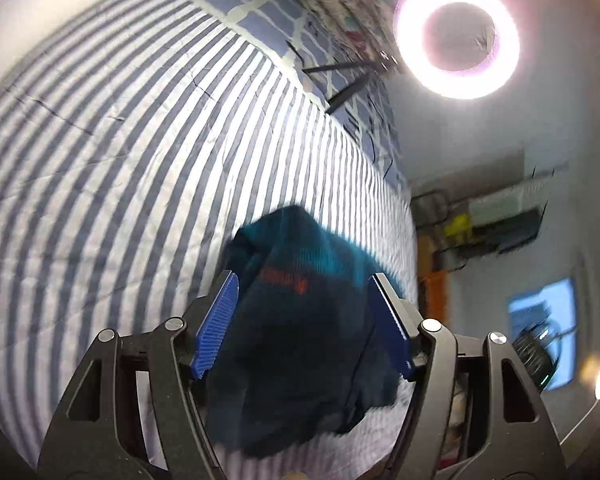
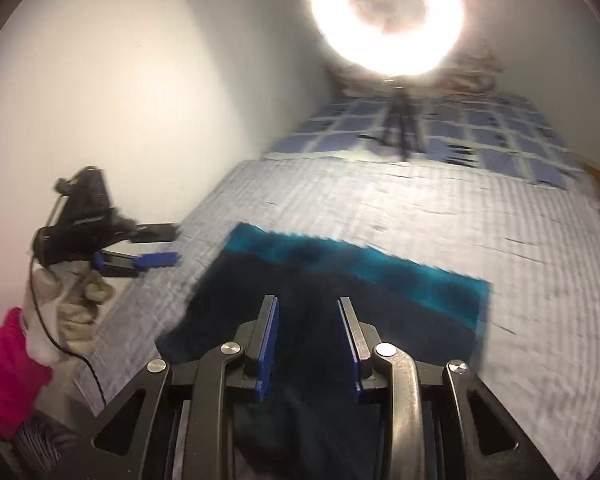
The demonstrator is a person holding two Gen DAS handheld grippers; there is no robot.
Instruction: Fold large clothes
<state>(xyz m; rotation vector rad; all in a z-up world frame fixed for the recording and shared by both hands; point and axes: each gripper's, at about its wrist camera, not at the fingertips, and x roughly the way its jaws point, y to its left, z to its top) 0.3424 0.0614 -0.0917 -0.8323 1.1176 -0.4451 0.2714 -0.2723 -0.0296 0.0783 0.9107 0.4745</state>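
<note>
Garment (image 2: 340,292), dark navy with a teal band, lies flat on the striped bedsheet (image 2: 420,208); long axis runs left-right across my right gripper (image 2: 308,344), near edge passing under its fingers; right jaws wide apart, holding nothing; left gripper (image 1: 304,320) also wide, empty; in the right wrist view it hangs off the garment's left end, well apart from the cloth; judgement: right is nearer, so it takes the near hem first; frames blurred, so can't tell contact.
</note>
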